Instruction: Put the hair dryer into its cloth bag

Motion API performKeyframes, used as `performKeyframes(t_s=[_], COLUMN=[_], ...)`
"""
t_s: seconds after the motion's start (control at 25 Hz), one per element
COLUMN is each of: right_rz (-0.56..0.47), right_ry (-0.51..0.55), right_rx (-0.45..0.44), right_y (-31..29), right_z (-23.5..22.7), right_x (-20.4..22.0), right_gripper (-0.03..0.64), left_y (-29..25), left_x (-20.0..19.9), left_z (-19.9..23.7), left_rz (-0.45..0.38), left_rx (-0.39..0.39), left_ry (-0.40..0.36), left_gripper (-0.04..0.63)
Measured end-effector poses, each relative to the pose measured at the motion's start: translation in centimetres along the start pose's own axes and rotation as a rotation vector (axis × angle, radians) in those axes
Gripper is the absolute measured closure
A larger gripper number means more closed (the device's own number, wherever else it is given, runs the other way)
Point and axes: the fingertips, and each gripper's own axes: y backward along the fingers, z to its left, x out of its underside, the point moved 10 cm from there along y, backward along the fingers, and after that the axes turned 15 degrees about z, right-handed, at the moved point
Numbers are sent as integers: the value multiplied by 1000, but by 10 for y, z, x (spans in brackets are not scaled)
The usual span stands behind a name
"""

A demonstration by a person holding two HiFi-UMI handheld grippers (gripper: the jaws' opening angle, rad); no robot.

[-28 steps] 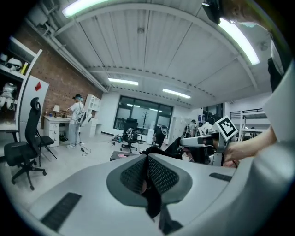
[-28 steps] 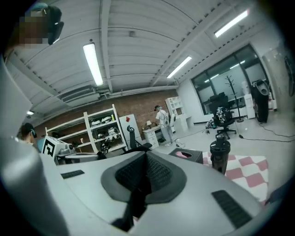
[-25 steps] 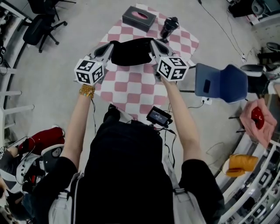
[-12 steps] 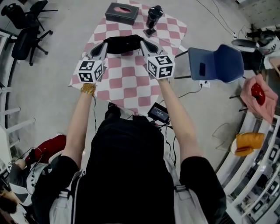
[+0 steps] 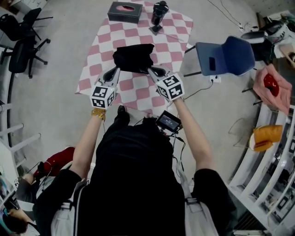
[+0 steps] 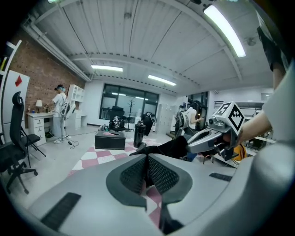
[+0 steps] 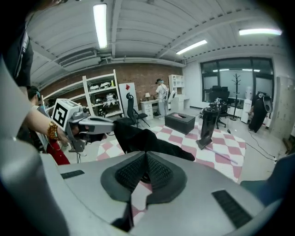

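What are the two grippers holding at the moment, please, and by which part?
Both hold the black cloth bag by its near edge: the left gripper pinches the left corner, the right gripper the right corner.

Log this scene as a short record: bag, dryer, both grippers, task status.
cloth bag: black, over the checkered table, held between both grippers
left gripper: shut on the cloth bag's left side
right gripper: shut on its right side
hair dryer: upright at the table's far side, beside the tissue box, apart from the bag
status: dryer not yet bagged
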Motion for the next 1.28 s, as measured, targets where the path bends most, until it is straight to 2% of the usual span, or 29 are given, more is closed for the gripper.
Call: performKeyframes(t_s=[0.16,0.32,0.44,0.56,0.64,0.72,0.8,0.92,1.0,1.12,1.28], right_rz=[111,261,365,392,365,303,190,-21,-138,-239,-333], right_ry=[35,165,223,243,250,254,227,146,105,88,43], right_rx=[-15,-15,-28,-34,-26,-8,19,75,142,216,283], right_y=[-5,-21,-31,-26,-13,3,17,31,30,17,2], right_z=[18,31,36,35,31,26,18,13,16,27,41], right_x=[41,90,128,143,135,115,86,37,10,-24,-57], right_gripper=[595,595,594,592,592,592,594,594,594,594,594], left_y=[3,2,2,13,25,41,56,62,49,23,-1], left_x=[28,66,92,116,124,117,94,46,16,-21,-56], left_z=[-17,-26,-34,-34,-28,-19,-7,9,15,14,-3], left_rz=[55,154,239,323,339,297,197,47,-22,-107,-200], left_rx=[44,93,151,182,196,204,189,99,40,-32,-86], left_ry=[-72,-152,-233,-320,-350,-348,-314,-247,-200,-172,-185], left_gripper=[575,574,574,572,571,571,571,571,571,571,571])
